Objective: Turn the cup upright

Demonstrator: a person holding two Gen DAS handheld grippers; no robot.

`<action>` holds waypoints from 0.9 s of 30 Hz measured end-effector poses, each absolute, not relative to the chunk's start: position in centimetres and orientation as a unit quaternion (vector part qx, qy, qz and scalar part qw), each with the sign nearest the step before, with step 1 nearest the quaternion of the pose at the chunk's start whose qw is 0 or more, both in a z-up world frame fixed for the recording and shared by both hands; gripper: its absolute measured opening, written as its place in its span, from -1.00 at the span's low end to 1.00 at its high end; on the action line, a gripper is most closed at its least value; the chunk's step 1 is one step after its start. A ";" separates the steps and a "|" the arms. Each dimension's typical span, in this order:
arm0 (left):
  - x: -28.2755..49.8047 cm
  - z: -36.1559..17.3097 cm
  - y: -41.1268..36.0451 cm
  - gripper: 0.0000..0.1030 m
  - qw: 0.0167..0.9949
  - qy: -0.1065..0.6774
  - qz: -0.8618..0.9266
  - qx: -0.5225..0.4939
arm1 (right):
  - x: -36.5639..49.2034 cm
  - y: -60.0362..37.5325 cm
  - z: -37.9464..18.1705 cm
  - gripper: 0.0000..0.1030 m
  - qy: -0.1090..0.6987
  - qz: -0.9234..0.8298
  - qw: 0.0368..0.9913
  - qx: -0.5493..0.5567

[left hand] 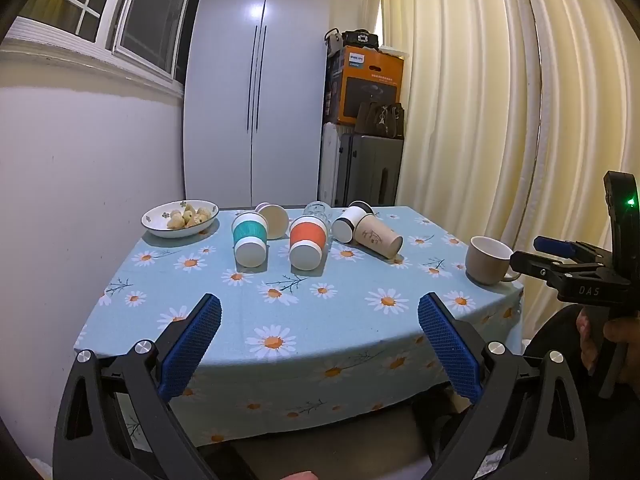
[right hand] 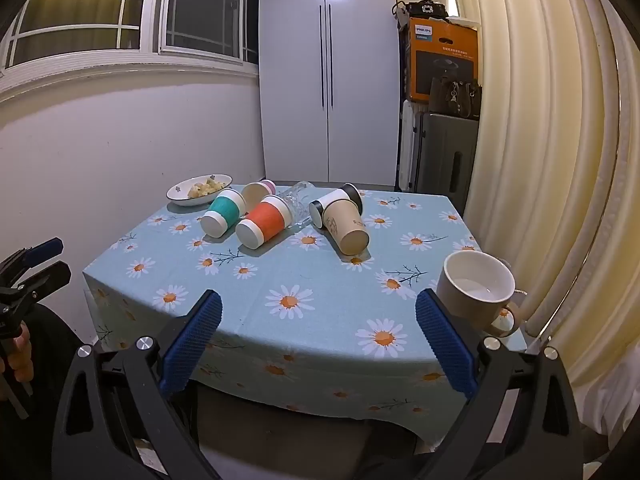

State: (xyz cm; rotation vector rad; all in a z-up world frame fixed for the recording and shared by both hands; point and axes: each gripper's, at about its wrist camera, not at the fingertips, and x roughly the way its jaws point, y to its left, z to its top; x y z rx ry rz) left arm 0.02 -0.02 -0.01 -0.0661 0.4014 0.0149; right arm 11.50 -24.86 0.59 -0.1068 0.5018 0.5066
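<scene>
Several cups lie on their sides on the daisy tablecloth (left hand: 280, 320): a teal-banded cup (left hand: 249, 239) (right hand: 223, 213), an orange-banded cup (left hand: 307, 243) (right hand: 264, 221), a black-and-white cup (left hand: 352, 221) (right hand: 334, 201), a brown paper cup (left hand: 378, 235) (right hand: 347, 227), a pink-based cup (left hand: 273, 217) (right hand: 258, 192) and a clear glass (left hand: 318, 211) (right hand: 297, 198). A tan mug (left hand: 489, 260) (right hand: 476, 292) stands upright at the right edge. My left gripper (left hand: 320, 320) is open and empty, short of the table's front edge. My right gripper (right hand: 318, 318) is open and empty, its right finger beside the mug.
A white bowl of snacks (left hand: 180, 219) (right hand: 199, 190) sits at the far left corner. A wall runs along the table's left side, curtains (left hand: 480, 100) along its right. A white cabinet, boxes and a suitcase stand behind. The right gripper's body (left hand: 576, 272) shows in the left wrist view.
</scene>
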 end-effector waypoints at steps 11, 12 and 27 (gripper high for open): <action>0.0 0.0 0.0 0.87 0.979 0.199 0.008 -0.032 | 11.5 -24.9 0.6 0.87 0.243 0.249 0.936 -0.051; 0.0 0.0 0.0 0.87 0.980 0.199 0.008 -0.032 | 11.5 -24.9 0.7 0.87 0.244 0.249 0.936 -0.052; -0.2 -0.2 -0.1 0.87 0.979 0.200 0.008 -0.032 | 11.3 -24.9 0.5 0.87 0.245 0.249 0.935 -0.054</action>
